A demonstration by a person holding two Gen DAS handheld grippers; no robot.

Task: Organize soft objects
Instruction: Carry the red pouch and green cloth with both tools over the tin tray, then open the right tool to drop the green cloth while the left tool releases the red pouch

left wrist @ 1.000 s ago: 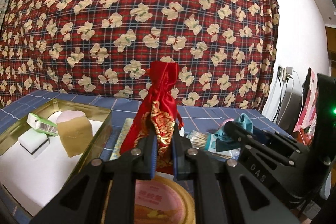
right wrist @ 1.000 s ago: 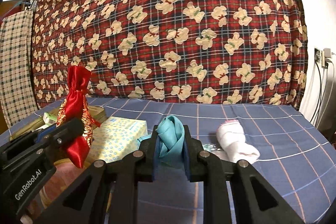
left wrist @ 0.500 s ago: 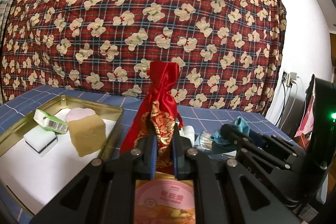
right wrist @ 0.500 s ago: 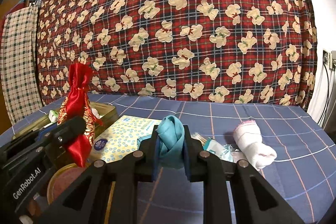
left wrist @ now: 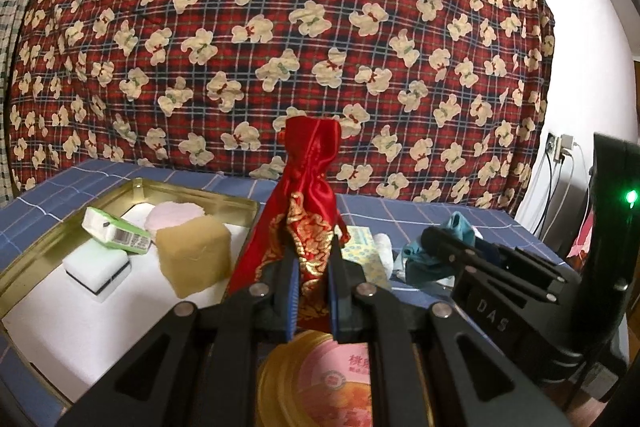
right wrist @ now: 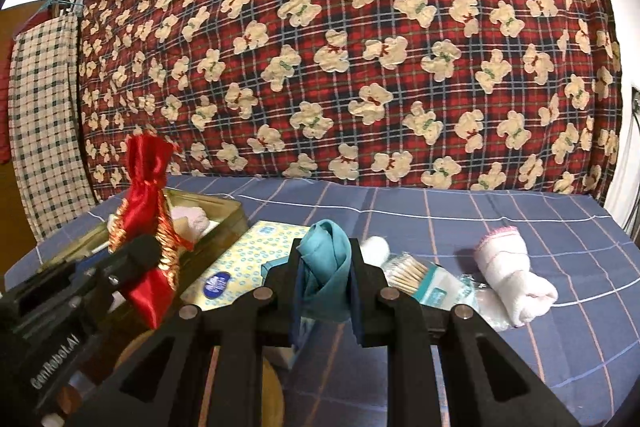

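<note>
My left hand-held gripper [left wrist: 312, 279] is clamped on a red satin pouch [left wrist: 308, 203], held upright just beside the gold tray [left wrist: 48, 251] of sponges. My right hand-held gripper [right wrist: 324, 287] pinches a teal cloth [right wrist: 326, 263] above the blue checked worktop [right wrist: 520, 223], near a rolled white towel [right wrist: 516, 283].

Black plastic tongs [left wrist: 313, 281], silver screws, white "DAS" and "GenRobot.AI" lettering

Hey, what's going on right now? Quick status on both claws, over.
Left gripper shut on red satin pouch, held above the table. Right gripper shut on teal cloth. Gold tray to the left, already holding sponges; nothing blocking.
</note>
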